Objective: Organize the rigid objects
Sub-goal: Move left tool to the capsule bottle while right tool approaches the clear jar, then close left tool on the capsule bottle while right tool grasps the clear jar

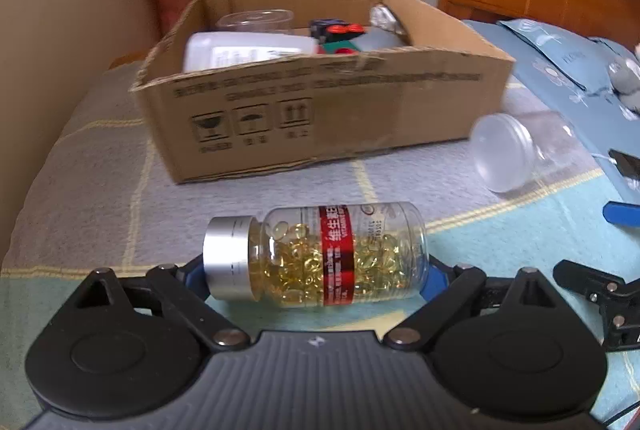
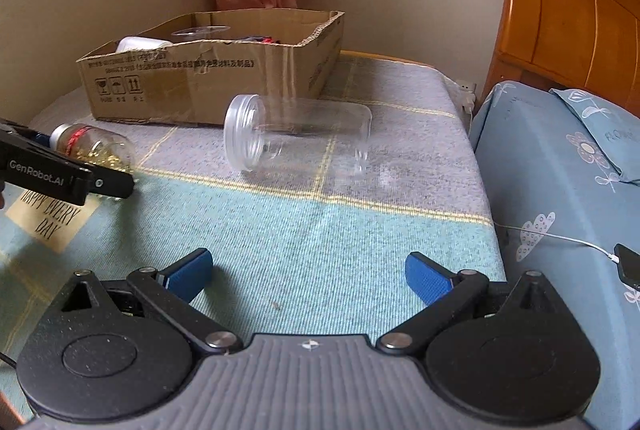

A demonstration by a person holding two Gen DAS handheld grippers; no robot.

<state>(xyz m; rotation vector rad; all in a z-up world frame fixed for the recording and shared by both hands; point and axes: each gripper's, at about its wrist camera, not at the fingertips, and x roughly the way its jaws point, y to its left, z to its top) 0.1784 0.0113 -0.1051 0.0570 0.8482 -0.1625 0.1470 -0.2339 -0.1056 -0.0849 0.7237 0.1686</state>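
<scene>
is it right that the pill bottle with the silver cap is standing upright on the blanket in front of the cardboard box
Not quite. The pill bottle with the silver cap is lying on its side, not standing upright, as the left wrist view shows. The rest holds: it is on the blanket in front of the cardboard box.

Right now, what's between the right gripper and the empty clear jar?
Nothing: only bare checked blanket lies between the open right gripper and the empty clear jar, as the right wrist view shows.
</scene>
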